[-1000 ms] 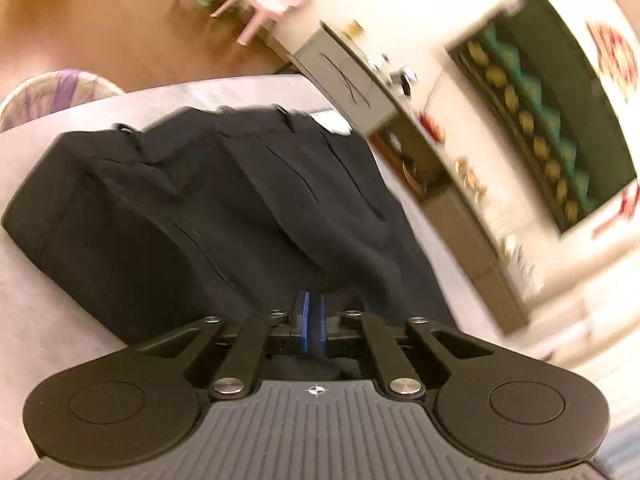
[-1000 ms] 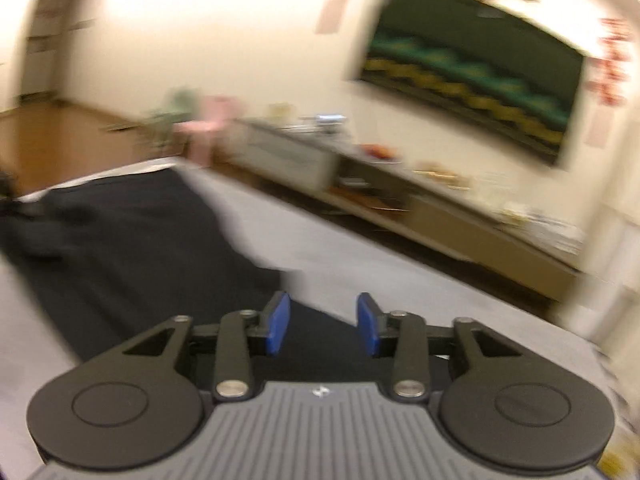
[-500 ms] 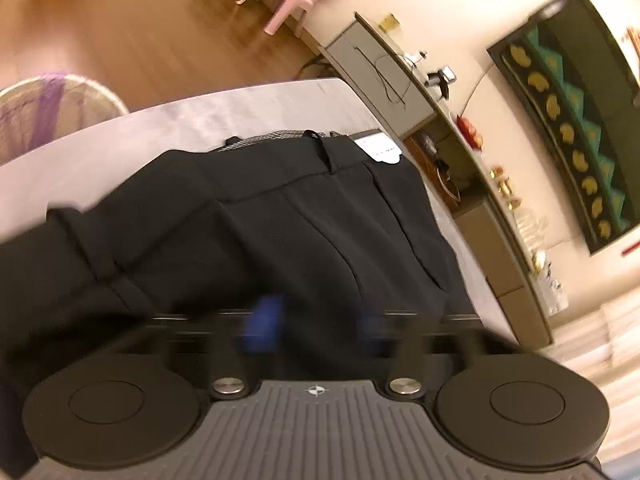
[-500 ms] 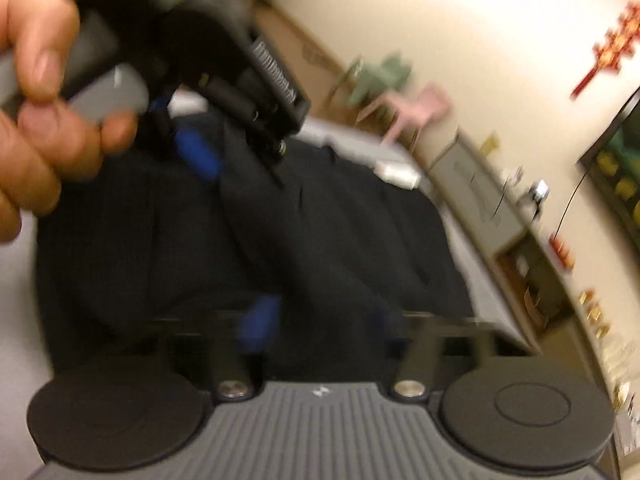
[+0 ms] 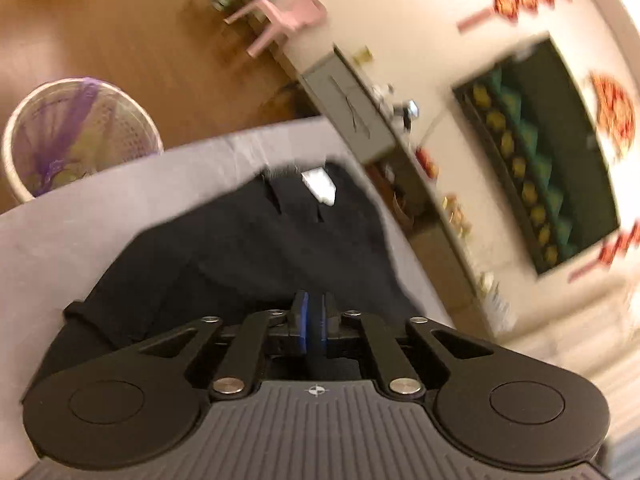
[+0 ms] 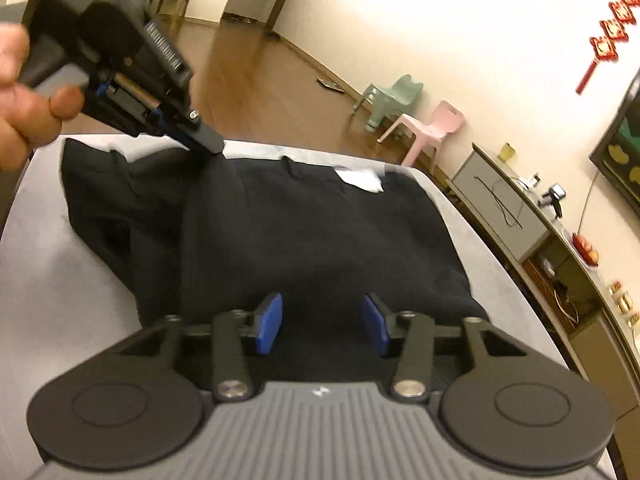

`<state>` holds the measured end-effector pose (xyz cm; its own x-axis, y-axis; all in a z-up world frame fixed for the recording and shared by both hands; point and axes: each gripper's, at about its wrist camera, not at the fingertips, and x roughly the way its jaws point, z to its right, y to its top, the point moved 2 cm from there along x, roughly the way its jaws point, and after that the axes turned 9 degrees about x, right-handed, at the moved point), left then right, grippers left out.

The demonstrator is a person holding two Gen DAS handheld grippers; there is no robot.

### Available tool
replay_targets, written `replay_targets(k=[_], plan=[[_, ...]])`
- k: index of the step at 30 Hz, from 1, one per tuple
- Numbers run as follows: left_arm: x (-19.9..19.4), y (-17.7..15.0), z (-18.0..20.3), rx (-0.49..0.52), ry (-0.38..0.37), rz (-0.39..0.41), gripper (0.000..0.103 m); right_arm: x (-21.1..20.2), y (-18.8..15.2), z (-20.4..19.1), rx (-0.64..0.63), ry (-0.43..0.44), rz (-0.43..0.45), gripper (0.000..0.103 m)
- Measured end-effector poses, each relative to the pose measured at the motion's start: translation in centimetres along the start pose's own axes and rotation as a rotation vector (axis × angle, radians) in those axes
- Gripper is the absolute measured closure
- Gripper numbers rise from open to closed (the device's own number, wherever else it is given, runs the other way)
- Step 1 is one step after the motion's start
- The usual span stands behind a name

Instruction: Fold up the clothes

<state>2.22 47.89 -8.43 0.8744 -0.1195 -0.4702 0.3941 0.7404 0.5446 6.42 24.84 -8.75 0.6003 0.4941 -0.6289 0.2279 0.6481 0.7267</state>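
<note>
Black trousers [image 6: 312, 240] lie folded on the grey table cover [image 6: 60, 280], with the waistband and a white tag [image 6: 360, 181] at the far side. My left gripper [image 6: 206, 146], held in a hand, sits at the trousers' far left corner. The cloth rises in a ridge to its tip. In the left wrist view its blue pads [image 5: 303, 320] stand almost together on a thin dark fold of the trousers [image 5: 248, 248], and the jaws are opening. My right gripper [image 6: 322, 326] hangs over the near edge, jaws opening wide, pads not pressing the cloth below.
A mesh laundry basket [image 5: 80, 136] with purple cloth stands on the wooden floor beyond the table's left side. Pink [image 6: 432, 128] and green [image 6: 396, 100] small chairs stand by the wall. A low sideboard [image 6: 520, 224] with clutter runs along the right.
The right gripper swung from facing the room to hang over the trousers, and its pads spread wider. The left gripper shifted along the cloth, and the trousers lie flatter.
</note>
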Motion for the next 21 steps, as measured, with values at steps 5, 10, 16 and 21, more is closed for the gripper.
replay_targets(k=[5, 10, 16, 21], plan=[[-2.9, 0.2, -2.1, -0.061, 0.113, 0.074, 0.063, 1.3, 2.9, -4.7, -0.138, 0.042, 0.052, 0.031], [-5.3, 0.3, -2.9, 0.006, 0.152, 0.079, 0.063, 5.1, 5.1, -6.9, -0.171, 0.091, 0.014, 0.043], [-5.4, -0.5, -3.2, 0.051, 0.207, -0.003, 0.057, 9.7, 6.8, -5.8, -0.088, 0.180, -0.134, 0.101], [-5.2, -1.0, -3.4, 0.038, 0.191, -0.033, 0.047, 7.0, 8.7, -0.9, 0.121, 0.202, -0.029, 0.101]])
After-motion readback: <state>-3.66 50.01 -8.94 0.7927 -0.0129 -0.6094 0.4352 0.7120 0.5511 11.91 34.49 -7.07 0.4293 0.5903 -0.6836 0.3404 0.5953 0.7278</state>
